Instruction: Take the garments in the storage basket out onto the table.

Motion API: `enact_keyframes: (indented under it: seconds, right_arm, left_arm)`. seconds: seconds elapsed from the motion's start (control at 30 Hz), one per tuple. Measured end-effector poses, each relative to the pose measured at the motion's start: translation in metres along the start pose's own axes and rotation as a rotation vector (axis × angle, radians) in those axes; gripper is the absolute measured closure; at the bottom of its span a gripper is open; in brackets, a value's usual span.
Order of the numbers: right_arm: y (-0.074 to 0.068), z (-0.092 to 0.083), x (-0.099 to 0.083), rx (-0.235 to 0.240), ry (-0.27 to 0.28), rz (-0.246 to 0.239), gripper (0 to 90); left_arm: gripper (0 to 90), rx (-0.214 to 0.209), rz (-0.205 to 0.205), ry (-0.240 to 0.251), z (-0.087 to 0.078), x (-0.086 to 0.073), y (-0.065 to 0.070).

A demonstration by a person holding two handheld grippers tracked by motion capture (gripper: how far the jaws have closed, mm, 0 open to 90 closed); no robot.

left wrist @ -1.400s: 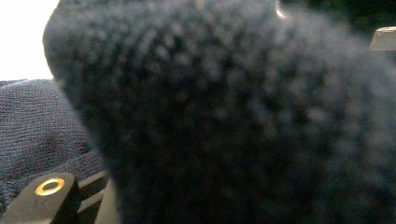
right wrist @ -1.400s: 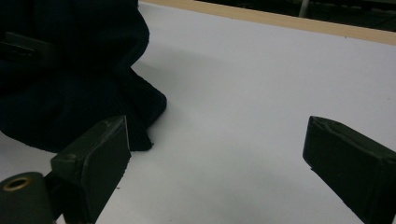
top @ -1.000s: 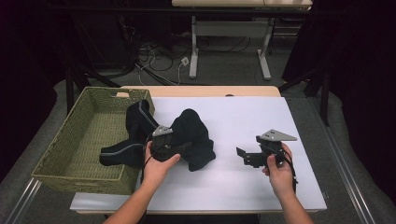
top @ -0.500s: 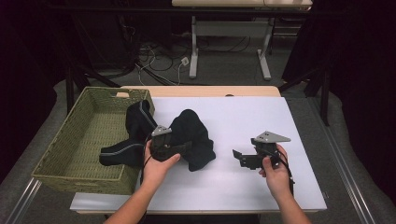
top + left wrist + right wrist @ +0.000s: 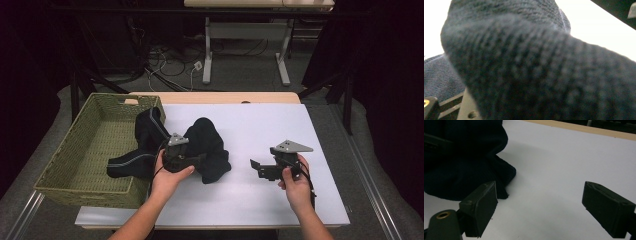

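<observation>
A dim room with dark curtains and a tangle of cables on the floor lies behind a white counter (image 5: 280, 125) with a wooden far edge. A woven basket (image 5: 75, 160) sits at the counter's left end. A black garment (image 5: 207, 142) with thin pale seams lies heaped on the counter just right of the basket, and 1 part of it drapes over the basket's right rim and down inside.

The left gripper (image 5: 197, 161), held in the person's left hand (image 5: 170, 175), is pushed into the near side of the heap. Its jaws have just been opening. In the left gripper view dark knitted cloth (image 5: 536, 70) presses right up against the camera, blurred, and covers the jaws, so I cannot tell whether the pads clamp the cloth or merely sit in it; a strip of white counter shows beyond the fold.

The right gripper (image 5: 255, 167) rests in the person's right hand (image 5: 295, 187) over bare counter, well to the right of the garment and apart from it, pointing left toward it. In the right gripper view its 2 black jaws stand wide with nothing between them but the white surface, and the garment's edge (image 5: 469, 175) lies just beyond the left jaw
</observation>
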State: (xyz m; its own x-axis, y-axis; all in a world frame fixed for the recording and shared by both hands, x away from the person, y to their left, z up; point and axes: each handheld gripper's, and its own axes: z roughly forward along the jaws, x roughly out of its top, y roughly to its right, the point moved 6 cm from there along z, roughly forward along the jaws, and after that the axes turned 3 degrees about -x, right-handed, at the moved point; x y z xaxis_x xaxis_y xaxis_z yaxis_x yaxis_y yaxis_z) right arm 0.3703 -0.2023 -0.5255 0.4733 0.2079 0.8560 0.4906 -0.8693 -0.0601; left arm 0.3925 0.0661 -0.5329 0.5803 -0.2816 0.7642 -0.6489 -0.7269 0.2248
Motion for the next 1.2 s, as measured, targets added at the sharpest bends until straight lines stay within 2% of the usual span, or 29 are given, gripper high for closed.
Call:
enact_keyframes:
  seconds: [0.07,0.1,0.17,0.23,0.43,0.47,0.63,0.73,0.8,0.87,1.0,1.1,1.2]
  right_arm:
    - [0.001,-0.001,0.0,0.004,0.002,0.008,12.3]
    - [0.001,-0.001,0.001,0.002,0.005,0.005,12.3]
    - [0.002,-0.002,0.001,0.003,0.013,0.008,12.3]
    - [0.003,-0.002,0.002,-0.003,0.016,0.013,12.3]
    - [0.004,-0.005,0.003,0.002,0.02,0.016,12.3]
    - [0.004,-0.005,0.004,0.0,0.021,0.016,12.3]
    - [0.005,-0.005,0.004,0.0,0.022,0.019,12.3]
    - [0.005,-0.006,0.004,-0.003,0.028,0.024,12.3]
    - [0.006,-0.008,0.004,-0.002,0.029,0.021,12.3]
    - [0.006,-0.008,0.005,-0.004,0.031,0.03,12.3]
    - [0.007,-0.009,0.005,-0.003,0.037,0.029,12.3]
    - [0.007,-0.01,0.005,-0.005,0.036,0.032,12.3]
    - [0.007,-0.009,0.005,-0.001,0.035,0.03,12.3]
  left_arm:
    - [39.6,-0.001,-0.013,-0.019,0.0,0.0,0.0]
    - [40.5,-0.001,-0.048,-0.01,0.001,0.0,0.001]
    - [41.0,0.01,-0.026,-0.017,0.0,0.0,-0.001]
    - [38.4,0.008,-0.037,-0.009,0.0,0.001,-0.001]
    - [18.5,0.011,-0.018,-0.015,-0.005,0.003,-0.002]
    - [16.6,0.01,-0.018,-0.003,-0.006,0.003,-0.002]
    - [15.2,0.016,-0.036,0.033,-0.015,0.007,-0.001]
    - [13.8,0.022,-0.015,0.047,-0.025,0.01,0.003]
    - [11.8,0.02,0.001,0.06,-0.035,0.013,0.007]
    - [7.8,0.026,0.016,0.1,-0.048,0.019,0.01]
    - [3.1,0.055,0.06,0.164,-0.086,0.034,0.009]
    - [2.2,0.125,0.065,0.201,-0.114,0.041,-0.004]
    - [2.2,0.19,0.026,0.192,-0.134,0.038,-0.028]
